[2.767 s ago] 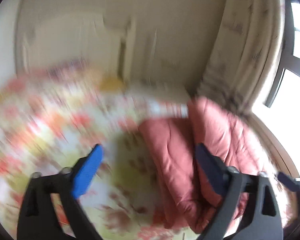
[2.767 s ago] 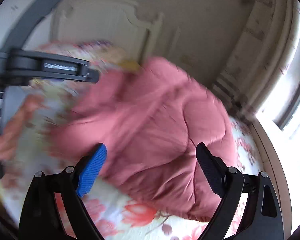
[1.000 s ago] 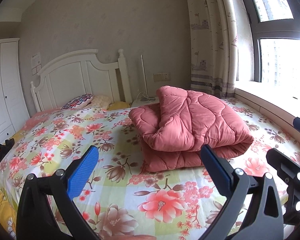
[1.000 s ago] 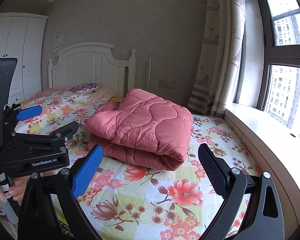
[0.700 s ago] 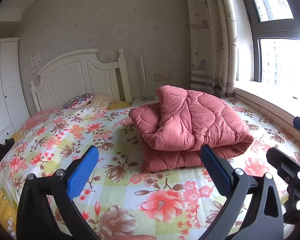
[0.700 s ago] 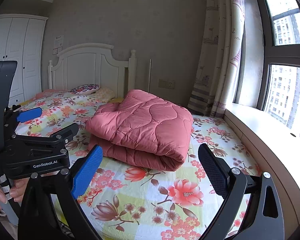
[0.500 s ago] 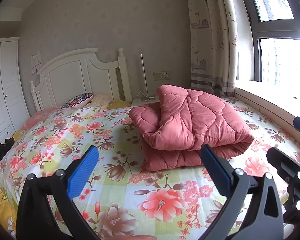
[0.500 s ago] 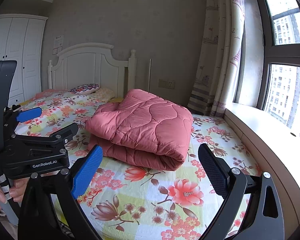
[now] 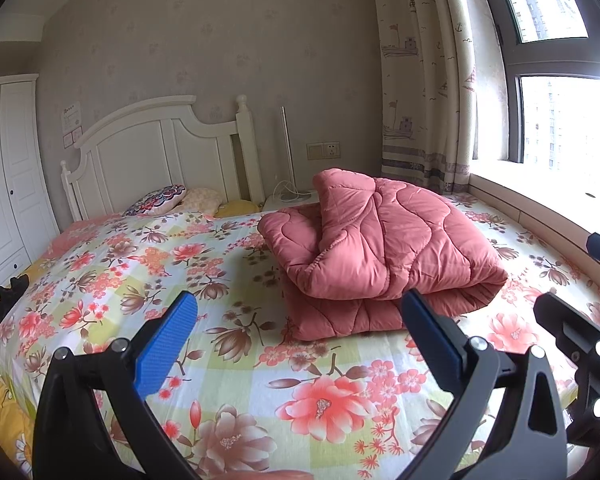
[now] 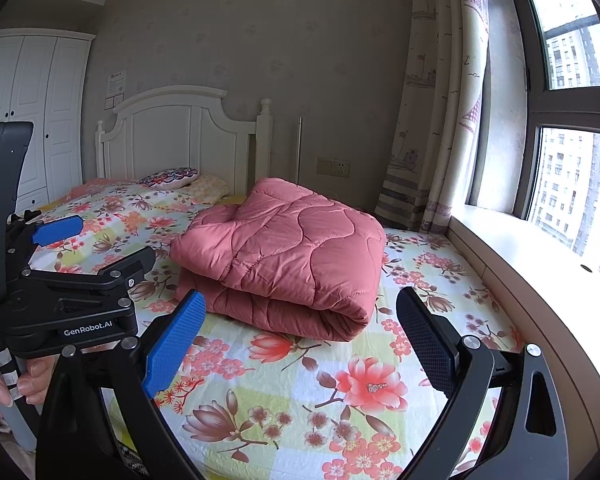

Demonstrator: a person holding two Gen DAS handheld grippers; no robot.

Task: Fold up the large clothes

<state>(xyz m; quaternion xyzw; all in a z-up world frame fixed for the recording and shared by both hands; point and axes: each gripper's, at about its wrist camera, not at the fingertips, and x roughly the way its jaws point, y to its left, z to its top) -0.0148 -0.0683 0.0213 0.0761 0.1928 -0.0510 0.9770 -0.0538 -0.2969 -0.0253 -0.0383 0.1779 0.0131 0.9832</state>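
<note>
Floral bedsheet [image 9: 236, 368], puffy folded quilt [image 9: 384, 248]

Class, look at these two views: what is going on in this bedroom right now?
A person holds a gripper in each hand at the foot of a bed. Both the left gripper and the right gripper are open and hold nothing. A pink quilt lies folded in a thick bundle on the floral sheet, apart from both grippers, so the folding looks done.
</note>
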